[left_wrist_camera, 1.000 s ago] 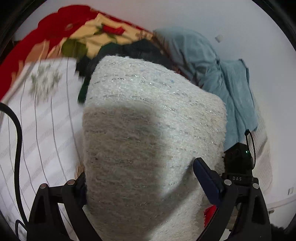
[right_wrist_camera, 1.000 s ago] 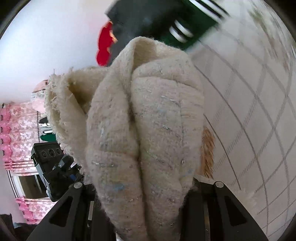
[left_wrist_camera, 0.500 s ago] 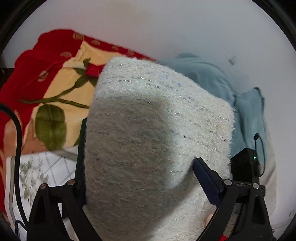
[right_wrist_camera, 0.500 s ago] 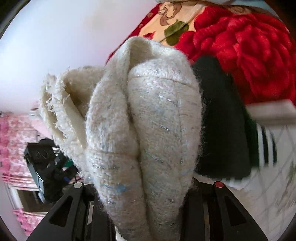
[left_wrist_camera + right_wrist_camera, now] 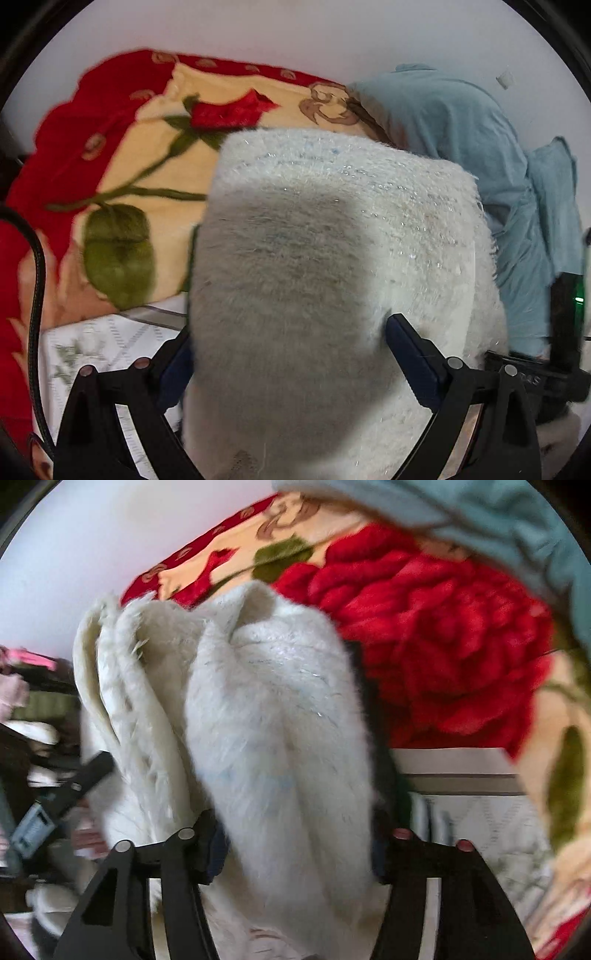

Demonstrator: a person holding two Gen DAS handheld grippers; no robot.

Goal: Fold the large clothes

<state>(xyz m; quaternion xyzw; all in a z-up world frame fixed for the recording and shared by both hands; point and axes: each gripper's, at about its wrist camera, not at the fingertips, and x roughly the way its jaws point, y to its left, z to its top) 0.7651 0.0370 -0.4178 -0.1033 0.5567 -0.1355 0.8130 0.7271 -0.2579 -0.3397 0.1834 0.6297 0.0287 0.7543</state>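
A folded cream fuzzy sweater (image 5: 332, 240) fills the middle of the left wrist view. My left gripper (image 5: 291, 332) is shut on it, its blue pads (image 5: 410, 354) pressed into both sides. In the right wrist view the same sweater (image 5: 277, 701) stands as a thick bundle with folded layers showing on its left. It sits between the fingers of my right gripper (image 5: 297, 823), whose jaws are opening. A dark sliver shows between the bundle and the right finger. The sweater's lower end is hidden below both views.
A red and cream rose blanket (image 5: 140, 155) (image 5: 443, 646) lies behind the sweater, with a light blue cloth (image 5: 461, 147) to its right against the white wall (image 5: 295, 33). A white patterned bedsheet (image 5: 92, 343) (image 5: 480, 830) lies below. A dark garment (image 5: 388, 768) peeks out behind the bundle.
Both grippers carried the sweater from over the white sheet toward the rose blanket and the blue cloth. The right gripper's jaws have spread and the bundle has loosened between them.
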